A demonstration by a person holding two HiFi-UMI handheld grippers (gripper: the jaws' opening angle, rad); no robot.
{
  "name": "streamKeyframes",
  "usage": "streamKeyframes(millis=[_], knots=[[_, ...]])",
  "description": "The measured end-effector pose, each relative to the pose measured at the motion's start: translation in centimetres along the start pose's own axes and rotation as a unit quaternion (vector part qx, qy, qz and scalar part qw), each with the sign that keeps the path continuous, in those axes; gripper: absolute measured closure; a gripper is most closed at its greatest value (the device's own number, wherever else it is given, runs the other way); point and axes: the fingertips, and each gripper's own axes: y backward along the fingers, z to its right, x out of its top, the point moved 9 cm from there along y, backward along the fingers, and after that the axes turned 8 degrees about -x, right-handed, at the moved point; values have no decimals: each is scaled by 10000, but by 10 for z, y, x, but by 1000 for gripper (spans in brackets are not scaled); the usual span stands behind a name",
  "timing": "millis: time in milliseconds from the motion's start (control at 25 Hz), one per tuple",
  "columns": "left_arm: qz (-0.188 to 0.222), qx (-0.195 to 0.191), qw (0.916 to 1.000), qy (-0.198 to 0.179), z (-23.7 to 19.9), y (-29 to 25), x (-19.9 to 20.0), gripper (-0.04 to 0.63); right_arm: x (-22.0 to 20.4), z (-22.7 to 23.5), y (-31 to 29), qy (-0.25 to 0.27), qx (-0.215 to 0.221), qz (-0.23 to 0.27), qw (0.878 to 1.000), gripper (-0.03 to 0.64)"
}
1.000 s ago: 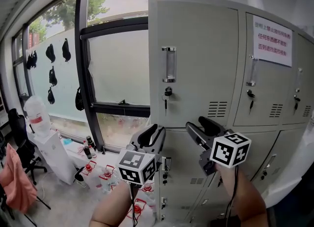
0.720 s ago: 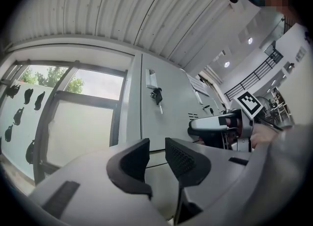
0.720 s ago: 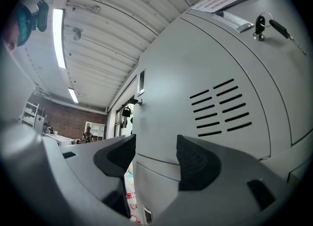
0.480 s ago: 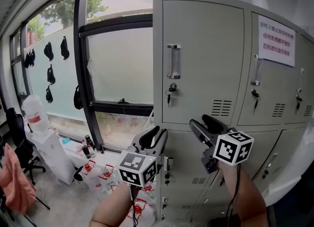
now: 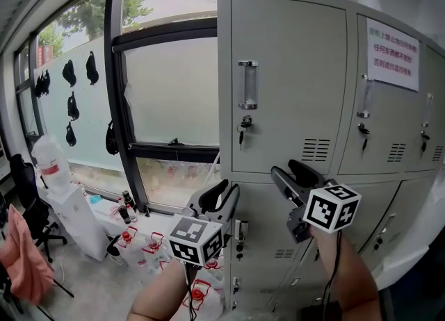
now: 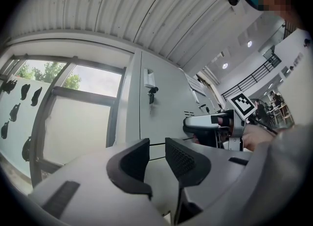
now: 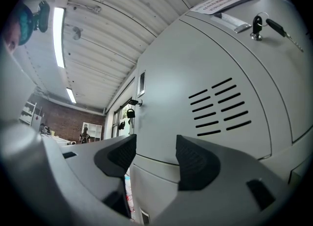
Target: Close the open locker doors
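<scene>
Window wall at left, locker bank [image 5: 389,139] straight ahead of you. Upper-left door [image 5: 288,83] looks flush, none in view ajar. Your left gripper [image 5: 222,189] narrowly parted, right gripper [image 5: 285,169] wider; both empty. Doors off-frame unverified.
</scene>
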Motion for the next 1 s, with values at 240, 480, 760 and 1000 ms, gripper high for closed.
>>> streamKeyframes(millis=[240, 480, 760, 1000], knots=[[13, -96, 9999, 39, 6, 1, 0, 480, 0, 0, 0, 99, -7, -5, 10000, 368], [10, -323, 9994, 136, 22, 2, -2, 480, 1, -1, 21, 210, -22, 80, 9997, 360], [14, -800, 9963, 301, 63, -7, -15, 491, -6, 12, 75, 286, -329, 84, 9990, 371], [-212, -1115, 9924, 482, 118, -13, -27, 528, -14, 34, 150, 428, -810, 92, 9957, 462]])
